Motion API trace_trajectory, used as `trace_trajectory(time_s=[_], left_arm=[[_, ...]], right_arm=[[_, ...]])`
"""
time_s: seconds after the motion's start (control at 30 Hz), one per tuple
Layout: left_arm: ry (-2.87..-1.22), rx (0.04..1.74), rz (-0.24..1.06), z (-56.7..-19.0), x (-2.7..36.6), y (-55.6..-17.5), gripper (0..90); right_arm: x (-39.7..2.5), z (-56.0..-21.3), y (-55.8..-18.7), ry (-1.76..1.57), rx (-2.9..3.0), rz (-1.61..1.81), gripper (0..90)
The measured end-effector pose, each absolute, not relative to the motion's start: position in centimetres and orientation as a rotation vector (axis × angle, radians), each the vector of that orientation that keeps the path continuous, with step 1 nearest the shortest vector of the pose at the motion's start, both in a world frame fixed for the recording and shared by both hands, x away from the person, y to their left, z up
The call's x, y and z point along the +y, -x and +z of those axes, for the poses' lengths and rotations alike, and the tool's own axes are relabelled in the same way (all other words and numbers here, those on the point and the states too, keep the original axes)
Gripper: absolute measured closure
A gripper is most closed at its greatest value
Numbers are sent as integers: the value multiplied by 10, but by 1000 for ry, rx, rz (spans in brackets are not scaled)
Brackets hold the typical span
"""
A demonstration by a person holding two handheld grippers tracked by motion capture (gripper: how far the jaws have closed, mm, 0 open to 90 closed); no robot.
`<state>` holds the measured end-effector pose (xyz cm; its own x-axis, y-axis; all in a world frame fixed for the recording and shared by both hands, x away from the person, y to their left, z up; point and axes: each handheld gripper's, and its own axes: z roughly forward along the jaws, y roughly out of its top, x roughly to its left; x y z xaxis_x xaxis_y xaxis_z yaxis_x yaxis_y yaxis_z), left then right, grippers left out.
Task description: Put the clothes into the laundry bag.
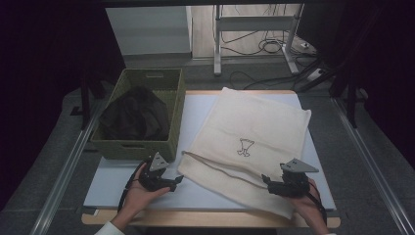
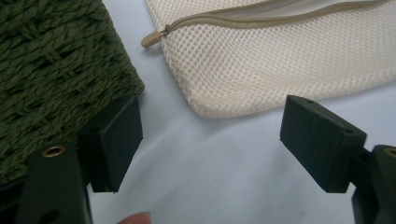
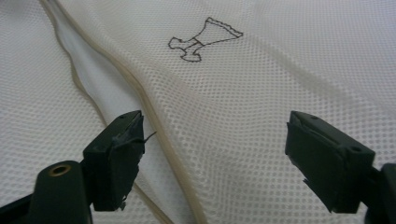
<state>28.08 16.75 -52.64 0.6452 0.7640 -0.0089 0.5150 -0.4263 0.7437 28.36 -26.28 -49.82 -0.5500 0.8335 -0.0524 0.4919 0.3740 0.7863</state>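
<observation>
The cream mesh laundry bag (image 1: 249,142) is lying flat on the white bench (image 1: 112,181), slightly rotated, with its zipper (image 1: 215,169) running along the near edge and standing partly open. A small outline emblem (image 1: 245,147) is showing near the bag's middle.

The left gripper (image 1: 177,181) is resting low over bare bench just beside the bag's near-left corner, jaws spread wide, gripping nothing; the zipper pull (image 2: 150,39) is lying just ahead of it.

The right gripper (image 1: 266,180) is hovering over the bag's near-right part, jaws also wide, nothing between them, the zipper line passing its left jaw.

The green woven basket (image 1: 147,147), holding dark clothing (image 1: 132,115), is sitting just left of the bag.
</observation>
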Motion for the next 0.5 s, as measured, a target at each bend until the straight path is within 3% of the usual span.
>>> trace_trajectory(time_s=[0.5], left_arm=[[-2132,1020,452,-528,173,-279,233]], right_arm=[[-235,-478,-302,-1078,2292,1036,364]])
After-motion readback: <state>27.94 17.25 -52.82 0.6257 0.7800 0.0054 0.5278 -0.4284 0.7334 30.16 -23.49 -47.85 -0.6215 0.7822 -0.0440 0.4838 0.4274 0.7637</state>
